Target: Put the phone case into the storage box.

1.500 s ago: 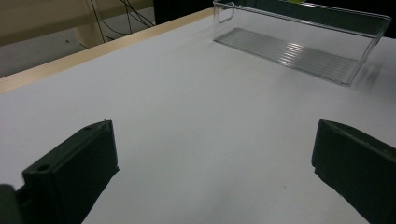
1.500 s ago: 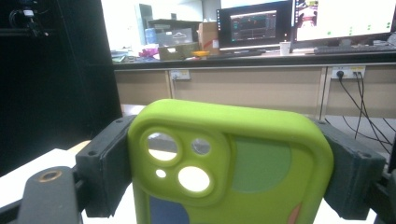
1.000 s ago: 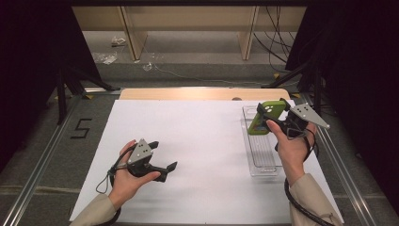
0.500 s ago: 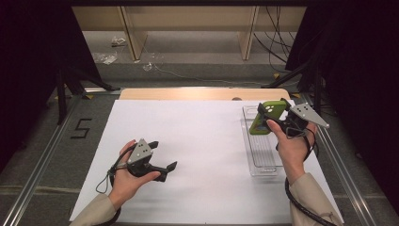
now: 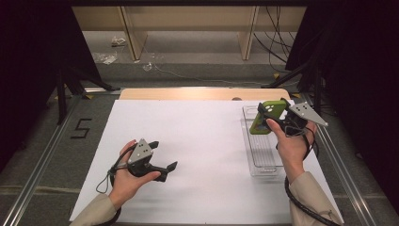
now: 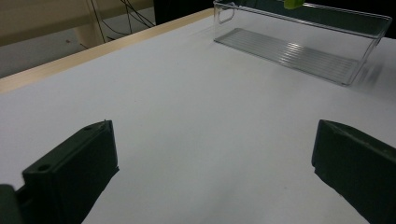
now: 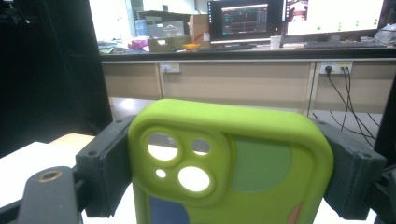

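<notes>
Presently, the right gripper (image 5: 264,114) is held above the far end of a clear plastic bin (image 5: 263,160) that stands on the right side of the white worktop (image 5: 207,141), and its jaws are closed on a lime-green phone case (image 5: 267,116). In the right gripper view the phone case (image 7: 233,163) stands upright between the two black jaws, one pad pressing on each long edge, with the camera cut-outs at upper left and patches of darker green, blue and pink showing through its back. The case is clear of the bin and of the worktop, carried in the air by the grip alone. The right hand (image 5: 291,146) wraps the gripper body from below, and a black cable runs down along the sleeve. The left gripper (image 5: 170,167) rests low over the near-left part of the worktop, well apart from the bin, held in the left hand (image 5: 129,176). In the left gripper view its jaws stand wide apart with bare white surface between them and nothing held; the clear plastic bin (image 6: 303,46) lies beyond them, ribbed on its floor, with a handle slot in the end wall. A light wooden edge borders the far side of the worktop.
</notes>
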